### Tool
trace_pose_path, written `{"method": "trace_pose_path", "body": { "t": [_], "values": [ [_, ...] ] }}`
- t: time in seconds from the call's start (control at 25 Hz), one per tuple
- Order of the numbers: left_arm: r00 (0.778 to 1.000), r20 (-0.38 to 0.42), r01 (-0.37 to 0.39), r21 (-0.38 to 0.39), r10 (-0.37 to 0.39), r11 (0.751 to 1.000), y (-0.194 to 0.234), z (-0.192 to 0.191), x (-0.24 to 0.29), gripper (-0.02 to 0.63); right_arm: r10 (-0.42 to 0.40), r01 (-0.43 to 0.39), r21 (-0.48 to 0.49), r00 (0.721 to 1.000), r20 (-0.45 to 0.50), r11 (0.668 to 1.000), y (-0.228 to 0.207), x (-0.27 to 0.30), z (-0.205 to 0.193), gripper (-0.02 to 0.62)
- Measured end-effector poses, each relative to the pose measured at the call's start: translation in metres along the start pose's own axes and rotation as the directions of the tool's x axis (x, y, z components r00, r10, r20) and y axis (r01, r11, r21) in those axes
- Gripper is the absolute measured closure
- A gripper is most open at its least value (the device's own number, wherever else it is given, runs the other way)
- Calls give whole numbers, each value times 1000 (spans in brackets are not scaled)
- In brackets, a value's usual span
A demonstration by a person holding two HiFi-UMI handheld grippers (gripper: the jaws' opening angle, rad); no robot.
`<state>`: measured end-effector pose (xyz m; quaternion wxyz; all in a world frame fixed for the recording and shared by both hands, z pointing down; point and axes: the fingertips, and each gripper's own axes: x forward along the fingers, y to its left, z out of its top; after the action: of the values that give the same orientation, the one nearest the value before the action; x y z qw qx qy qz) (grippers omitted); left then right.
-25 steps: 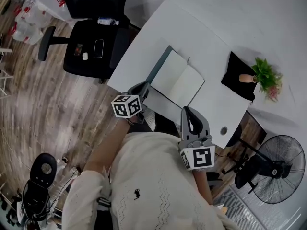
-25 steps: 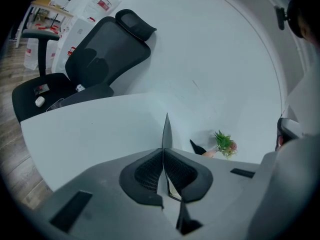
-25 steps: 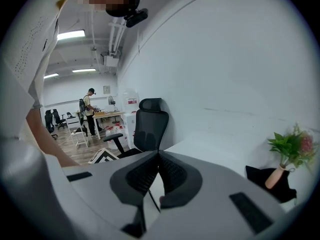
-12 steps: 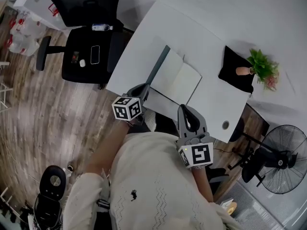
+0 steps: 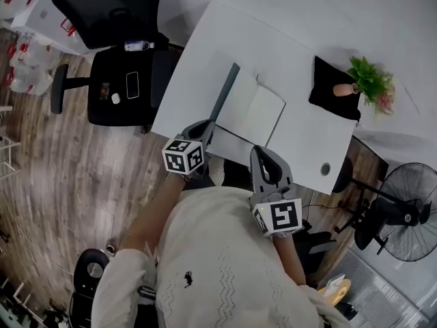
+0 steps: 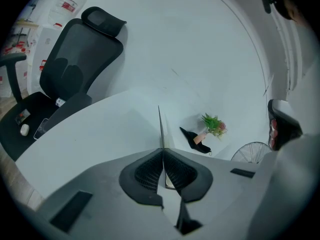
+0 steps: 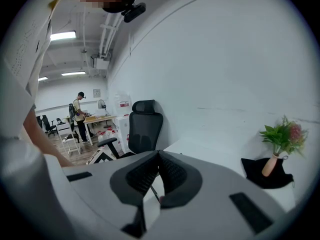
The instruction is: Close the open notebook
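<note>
The notebook (image 5: 258, 108) lies open on the white table (image 5: 273, 39), its blank right page flat. Its dark left cover (image 5: 224, 100) stands raised almost upright. In the left gripper view that cover (image 6: 160, 129) shows edge-on as a thin line rising from between the pads. My left gripper (image 5: 206, 126) (image 6: 163, 152) is shut on the cover's near edge. My right gripper (image 5: 262, 157) hovers at the table's near edge, just right of the notebook's near corner. In its own view the right gripper (image 7: 159, 154) has its pads together with nothing between them.
A black cloth (image 5: 326, 91) with a small potted plant (image 5: 369, 79) lies on the table right of the notebook. A round cable hole (image 5: 325, 169) sits near the table's front right. A black office chair (image 5: 126, 80) stands left of the table, a floor fan (image 5: 408, 210) at right.
The left cover has swung up from a slant to nearly upright, still pinched by the left gripper, whose wrist has rolled. The right gripper has stayed in place.
</note>
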<state>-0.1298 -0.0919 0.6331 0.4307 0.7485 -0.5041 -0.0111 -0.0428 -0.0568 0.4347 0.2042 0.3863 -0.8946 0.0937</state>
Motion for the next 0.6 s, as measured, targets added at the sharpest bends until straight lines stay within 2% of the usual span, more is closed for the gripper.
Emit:
{"method": "trace_pose_path", "body": {
  "t": [0.28, 0.6],
  "values": [
    [999, -26, 35, 60, -34, 998, -10, 1, 1, 588, -31, 31, -1, 999, 9, 1000, -1, -3, 3, 594],
    [998, -45, 40, 124, -35, 991, -20, 1, 1, 589, -78, 78, 19, 997, 16, 997, -16, -17, 2, 594]
  ]
}}
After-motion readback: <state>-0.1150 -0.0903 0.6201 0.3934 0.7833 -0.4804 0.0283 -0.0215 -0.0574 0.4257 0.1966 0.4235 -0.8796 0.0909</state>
